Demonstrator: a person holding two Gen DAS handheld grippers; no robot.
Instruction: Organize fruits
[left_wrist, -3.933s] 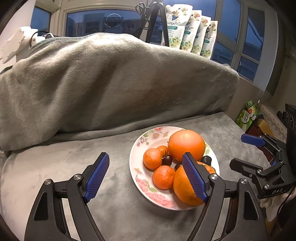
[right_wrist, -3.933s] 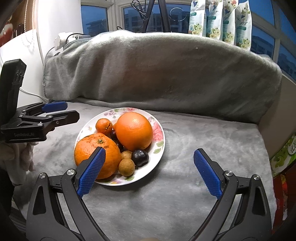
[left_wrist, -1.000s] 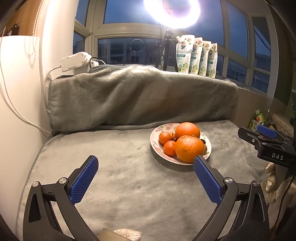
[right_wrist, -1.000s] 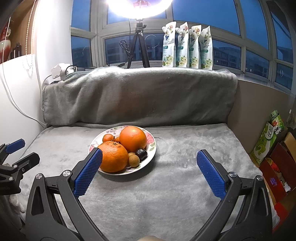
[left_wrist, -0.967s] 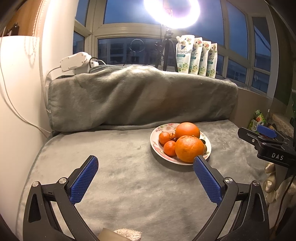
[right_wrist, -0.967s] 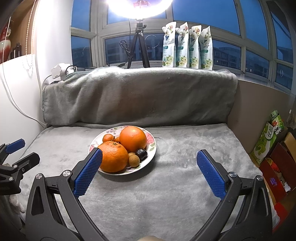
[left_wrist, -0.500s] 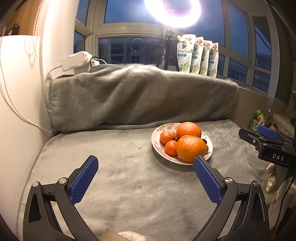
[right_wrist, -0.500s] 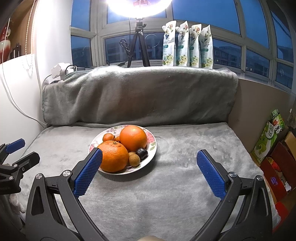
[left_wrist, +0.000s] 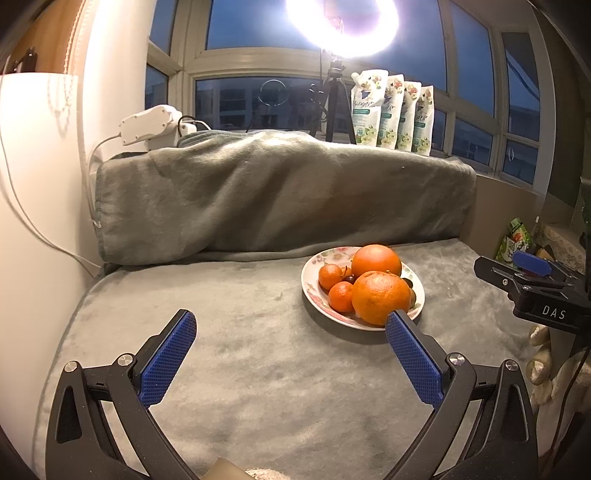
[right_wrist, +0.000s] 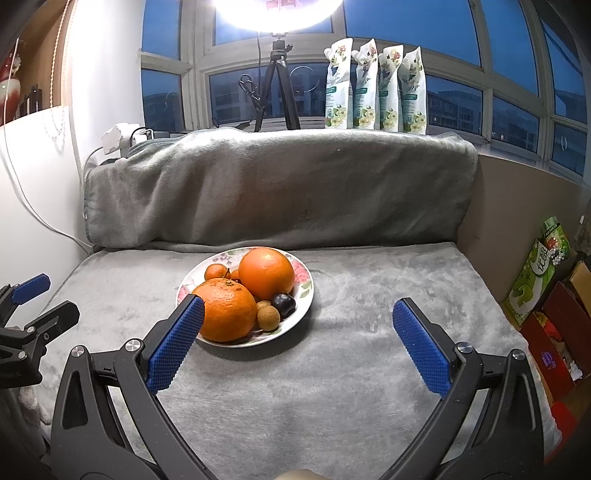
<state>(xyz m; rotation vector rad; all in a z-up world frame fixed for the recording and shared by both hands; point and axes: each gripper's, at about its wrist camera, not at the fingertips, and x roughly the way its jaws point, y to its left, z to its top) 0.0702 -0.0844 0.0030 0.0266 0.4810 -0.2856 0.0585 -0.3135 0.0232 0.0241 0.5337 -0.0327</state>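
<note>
Nearest in each wrist view are the tongs themselves: the left gripper (left_wrist: 290, 326) and the right gripper (right_wrist: 295, 317) both stand wide apart at the jaws, holding nothing, above bare grey blanket (right_wrist: 332, 369).

Beyond them sits the plate (right_wrist: 304, 295), with all the fruit on it. From the left gripper it lies ahead and to the right, its near rim just past the right pad; from the right gripper it lies ahead and to the left, the left pad overlapping the near orange (right_wrist: 225, 310). Neither looks clearly nearer (the fisheye makes this hard to judge).

The plate is round, so it has no long axis and points no way. The pile does run near to far: near orange in front, far orange (right_wrist: 266, 273) behind. On the right side lie a brown fruit (right_wrist: 268, 317) and a dark one (right_wrist: 284, 303); small mandarins (left_wrist: 334, 284) sit on the left.

Farthest, the blanket-covered ridge (right_wrist: 280, 184) walls off the back.
</note>
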